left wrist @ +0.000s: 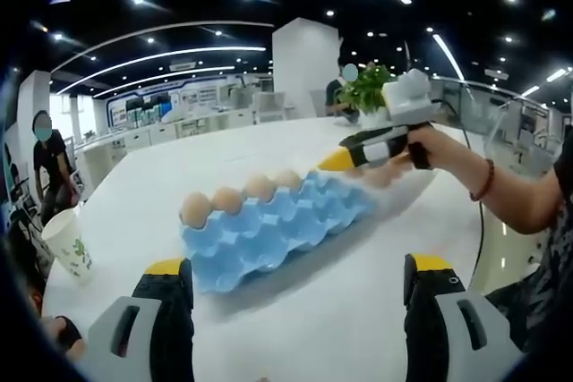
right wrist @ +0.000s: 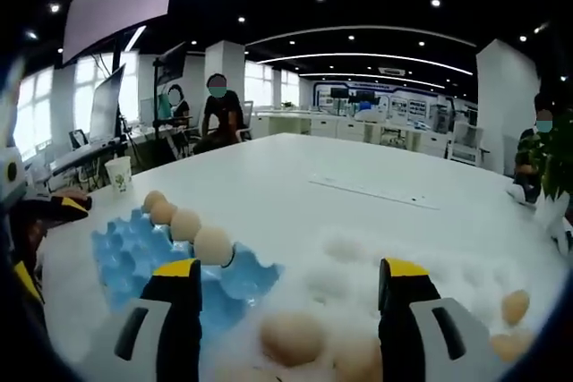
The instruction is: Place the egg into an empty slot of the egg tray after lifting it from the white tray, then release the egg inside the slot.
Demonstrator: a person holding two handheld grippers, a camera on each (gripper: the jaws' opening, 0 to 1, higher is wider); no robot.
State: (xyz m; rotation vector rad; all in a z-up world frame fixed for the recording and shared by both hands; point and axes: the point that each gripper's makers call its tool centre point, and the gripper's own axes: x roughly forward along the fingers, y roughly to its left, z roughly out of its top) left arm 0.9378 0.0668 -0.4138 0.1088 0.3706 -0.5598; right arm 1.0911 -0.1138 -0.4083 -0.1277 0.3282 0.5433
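The blue egg tray point(left wrist: 269, 225) lies on the white table, with several eggs point(left wrist: 226, 199) in its far row and the other slots bare. My left gripper point(left wrist: 300, 288) hovers open in front of it with nothing between its jaws. The right gripper point(left wrist: 345, 160), held by a hand, points down just past the tray's far right corner. In the right gripper view, my right gripper point(right wrist: 291, 288) is open over the white tray point(right wrist: 340, 248). A loose egg point(right wrist: 291, 337) lies below and between its jaws, untouched. The blue egg tray point(right wrist: 130, 257) sits to the left.
A paper cup point(left wrist: 70, 243) stands near the table's left edge. A potted plant point(left wrist: 367, 87) sits at the far side. More eggs point(right wrist: 515, 306) lie at the white tray's right. People sit at desks beyond the table point(right wrist: 376, 176).
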